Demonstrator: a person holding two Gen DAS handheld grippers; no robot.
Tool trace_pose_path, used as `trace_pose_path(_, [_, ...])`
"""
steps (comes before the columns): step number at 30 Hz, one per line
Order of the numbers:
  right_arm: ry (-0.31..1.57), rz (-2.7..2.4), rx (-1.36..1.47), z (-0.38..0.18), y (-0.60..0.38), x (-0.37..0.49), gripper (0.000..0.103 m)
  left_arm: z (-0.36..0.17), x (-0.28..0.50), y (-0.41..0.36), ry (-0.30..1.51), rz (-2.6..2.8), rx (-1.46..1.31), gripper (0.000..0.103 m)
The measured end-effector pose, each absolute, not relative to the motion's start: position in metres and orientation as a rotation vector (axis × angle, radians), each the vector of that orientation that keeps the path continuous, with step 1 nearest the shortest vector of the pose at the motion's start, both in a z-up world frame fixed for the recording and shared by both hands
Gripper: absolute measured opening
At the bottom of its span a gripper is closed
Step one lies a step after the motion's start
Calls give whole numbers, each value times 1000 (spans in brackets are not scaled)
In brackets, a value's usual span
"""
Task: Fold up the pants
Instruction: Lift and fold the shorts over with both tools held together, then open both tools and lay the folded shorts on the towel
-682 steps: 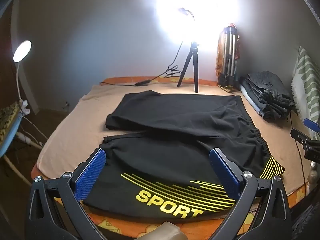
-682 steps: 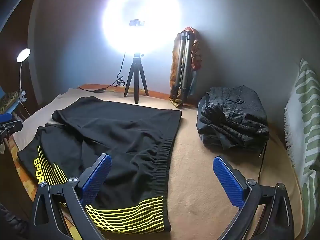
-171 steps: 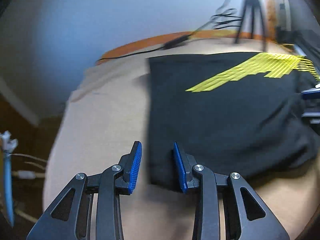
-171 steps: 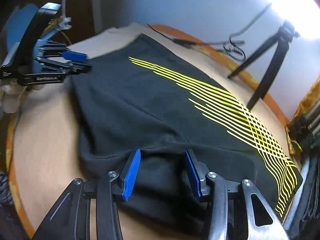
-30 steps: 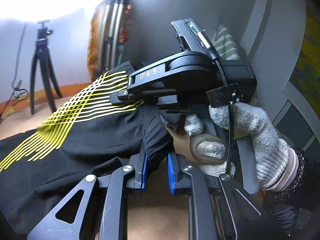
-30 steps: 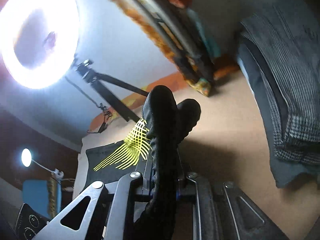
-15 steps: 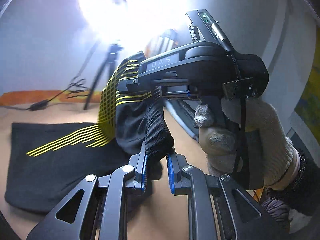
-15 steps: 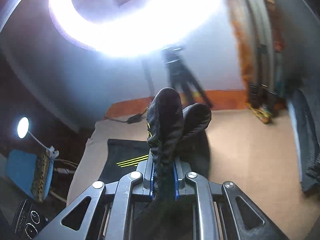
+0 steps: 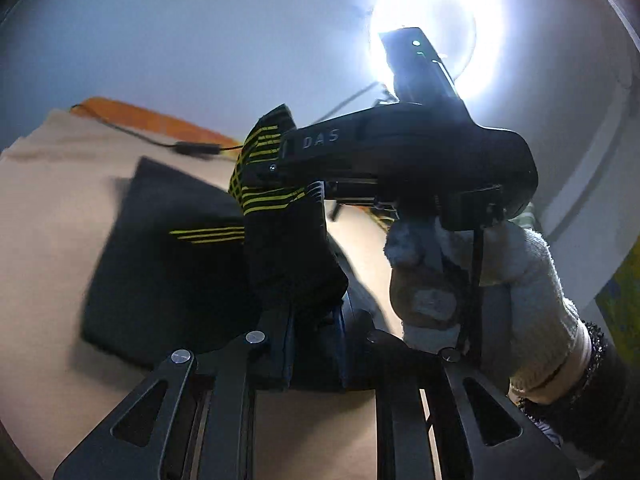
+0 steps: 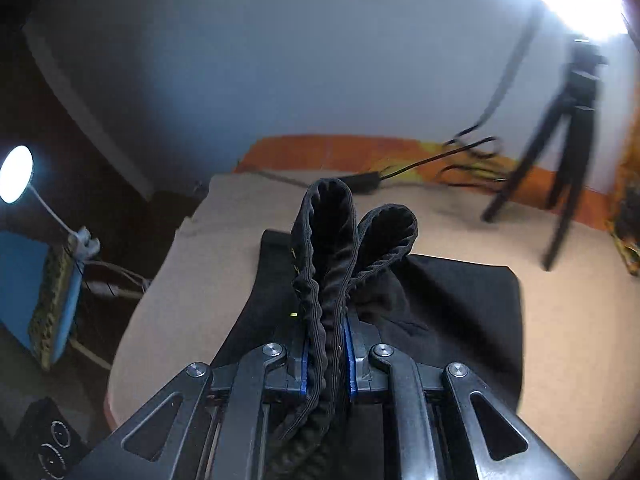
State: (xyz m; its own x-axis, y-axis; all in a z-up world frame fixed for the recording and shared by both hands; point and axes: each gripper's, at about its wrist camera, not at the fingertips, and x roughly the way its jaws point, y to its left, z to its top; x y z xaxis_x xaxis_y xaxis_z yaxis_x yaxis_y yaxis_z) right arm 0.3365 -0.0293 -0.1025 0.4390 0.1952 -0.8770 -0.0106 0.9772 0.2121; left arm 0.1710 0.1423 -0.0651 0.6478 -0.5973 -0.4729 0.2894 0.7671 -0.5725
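Note:
The black pants with yellow stripes (image 9: 168, 272) lie partly on the tan bed cover, one end lifted. My left gripper (image 9: 314, 332) is shut on a bunched black fold of the pants, stripes showing above it. My right gripper (image 10: 326, 354) is shut on the gathered elastic waistband (image 10: 332, 240), which loops up above its blue pads (image 10: 305, 360). In the left wrist view the right gripper's black body (image 9: 400, 160) and the gloved hand (image 9: 480, 280) sit just right of my left gripper. The lower part of the pants (image 10: 460, 312) lies flat beneath.
A ring light (image 9: 432, 28) on a black tripod (image 10: 560, 140) stands at the back with cables (image 10: 440, 160) on the bed. A small lamp (image 10: 16, 174) shines at the left beyond the bed edge (image 10: 132, 320). The tan cover (image 9: 48, 220) spreads left.
Both grippers have carried the held waistband end leftward over the flat part of the pants; the views have swung left, and the tripod now sits to the right.

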Motion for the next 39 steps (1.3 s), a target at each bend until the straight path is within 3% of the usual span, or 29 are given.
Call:
trace_pose_path(11, [1186,150,131,-157,11,363,12,-91,179,159,767,-383,-451,15])
trace_pose_path(14, [1186,242,149,-156,14,363,28,-89,173,163,781,-342,-440,17])
trace_pose_path(15, [1169,295,195,-150,10,361,41,-88,172,165,788,-315,-435,18])
trace_pose_path(22, [1020,397,258,-94,-40,324,55,-80,148,180,781,-160,-359,30])
trace_pose_path(27, [998,347,264,-78,-101,275,56,-61,145,183,725,-86,-317,31])
trace_pose_path(31, [1015,302,248,-87,-131,240,56,-59,168,173,745,-131,-292,49])
trace_pose_path(39, [1068,308,162,-113,-139,197,56,-85,196,135,846,-46,-39,46])
